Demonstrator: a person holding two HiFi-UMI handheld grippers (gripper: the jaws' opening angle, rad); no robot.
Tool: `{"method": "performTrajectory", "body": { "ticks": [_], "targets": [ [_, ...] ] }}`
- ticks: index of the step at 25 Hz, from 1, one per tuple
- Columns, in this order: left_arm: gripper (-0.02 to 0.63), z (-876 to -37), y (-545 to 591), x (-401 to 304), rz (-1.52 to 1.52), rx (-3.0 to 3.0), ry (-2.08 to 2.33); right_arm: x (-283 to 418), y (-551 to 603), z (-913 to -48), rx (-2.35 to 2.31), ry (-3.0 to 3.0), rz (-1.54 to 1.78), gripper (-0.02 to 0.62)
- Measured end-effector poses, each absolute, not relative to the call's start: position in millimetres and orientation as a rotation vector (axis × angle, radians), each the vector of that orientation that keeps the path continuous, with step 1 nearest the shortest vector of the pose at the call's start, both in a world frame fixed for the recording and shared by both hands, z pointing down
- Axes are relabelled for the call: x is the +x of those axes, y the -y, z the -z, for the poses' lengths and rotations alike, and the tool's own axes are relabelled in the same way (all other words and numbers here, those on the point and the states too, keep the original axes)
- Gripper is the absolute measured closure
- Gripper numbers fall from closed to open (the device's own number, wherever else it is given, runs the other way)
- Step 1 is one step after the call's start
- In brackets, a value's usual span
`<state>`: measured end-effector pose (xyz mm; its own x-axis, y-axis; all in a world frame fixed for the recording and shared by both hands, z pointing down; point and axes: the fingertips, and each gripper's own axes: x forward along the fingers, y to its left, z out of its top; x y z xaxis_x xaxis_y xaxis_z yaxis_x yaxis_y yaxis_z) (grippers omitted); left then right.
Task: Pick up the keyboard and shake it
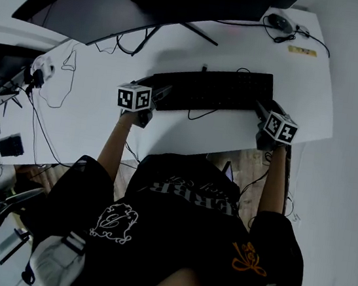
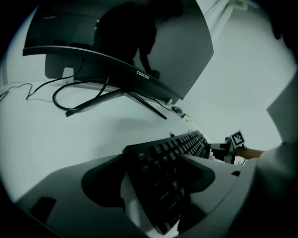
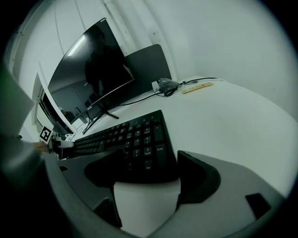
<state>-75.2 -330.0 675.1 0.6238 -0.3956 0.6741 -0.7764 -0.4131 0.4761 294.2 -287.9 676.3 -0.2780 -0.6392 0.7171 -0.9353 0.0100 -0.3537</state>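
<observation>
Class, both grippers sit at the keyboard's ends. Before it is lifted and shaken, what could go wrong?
1. Jaws stand open round the ends of the keyboard; a shallow bite by the left gripper or right gripper could let it slip when shaken.
2. A cable loops at its front edge and could snag.
3. The monitor stand reaches close behind and might be struck.
</observation>
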Motion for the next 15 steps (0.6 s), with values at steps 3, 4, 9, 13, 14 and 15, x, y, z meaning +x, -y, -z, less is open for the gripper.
{"method": "performTrajectory", "body": {
  "ticks": [3,4,9,13,14,15],
  "targets": [
    [0.286,-665,337,-78,-0.480,2.024,0.958,293,278,-674,1.625,1.941,-1.182,0.219],
    [0.305,-661,339,-78,-0.456,2.033,0.968,293,275,-674,1.633,1.947,-1.194,0.221],
    [0.311,-640,353,-79,-0.464,2.119,0.997,293,256,-672,1.666,2.024,-1.264,0.271],
    [0.313,-619,362,-74,-0.460,2.205,0.985,295,250,-659,1.712,2.066,-1.269,0.288],
    [0.313,-613,365,-71,-0.456,2.227,0.985,296,250,-653,1.731,2.076,-1.261,0.290],
    [0.313,-606,367,-68,-0.449,2.249,0.985,298,250,-648,1.755,2.084,-1.252,0.291]
  ]
}}
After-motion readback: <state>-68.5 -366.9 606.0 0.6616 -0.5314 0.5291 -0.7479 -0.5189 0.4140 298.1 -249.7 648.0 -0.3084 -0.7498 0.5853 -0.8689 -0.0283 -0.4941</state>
